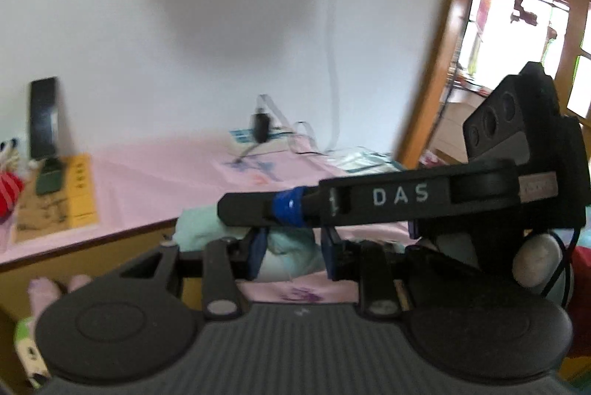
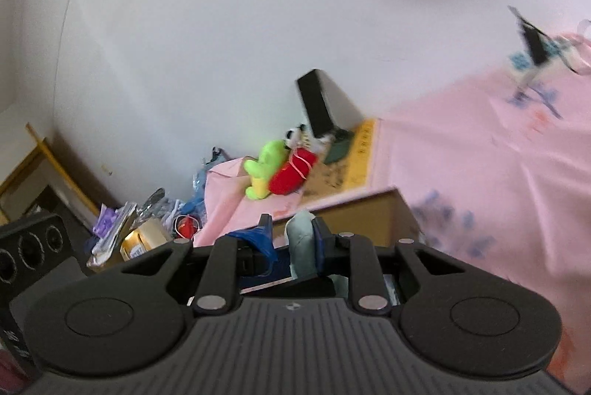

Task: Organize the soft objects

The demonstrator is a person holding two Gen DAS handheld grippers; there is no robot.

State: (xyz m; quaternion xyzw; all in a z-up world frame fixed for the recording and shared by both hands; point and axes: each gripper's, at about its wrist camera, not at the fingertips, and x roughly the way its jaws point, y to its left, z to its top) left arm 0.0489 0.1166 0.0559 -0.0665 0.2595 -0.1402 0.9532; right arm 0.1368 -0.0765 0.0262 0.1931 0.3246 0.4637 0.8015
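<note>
A pale mint-green soft item [image 1: 291, 247] hangs above the pink-covered table [image 1: 155, 173], held from two sides. My left gripper [image 1: 293, 256] is shut on it, its blue pads pressing either flank. In the left wrist view my right gripper [image 1: 236, 210] reaches across from the right, with its blue-taped finger lying over the top of the item. In the right wrist view the right gripper [image 2: 291, 234] is shut on a fold of the same mint item [image 2: 301, 239]. A green plush [image 2: 266, 169], a red plush [image 2: 293, 171] and a small panda [image 2: 293, 136] lie at the table's far corner.
A black box [image 2: 317, 106] leans on the white wall beside a yellow-edged sheet [image 1: 55, 199]. A charger and cables [image 1: 260, 127] lie at the back of the table. Bags and packets are piled on the floor [image 2: 147, 228]. A wooden door frame [image 1: 436, 81] stands to the right.
</note>
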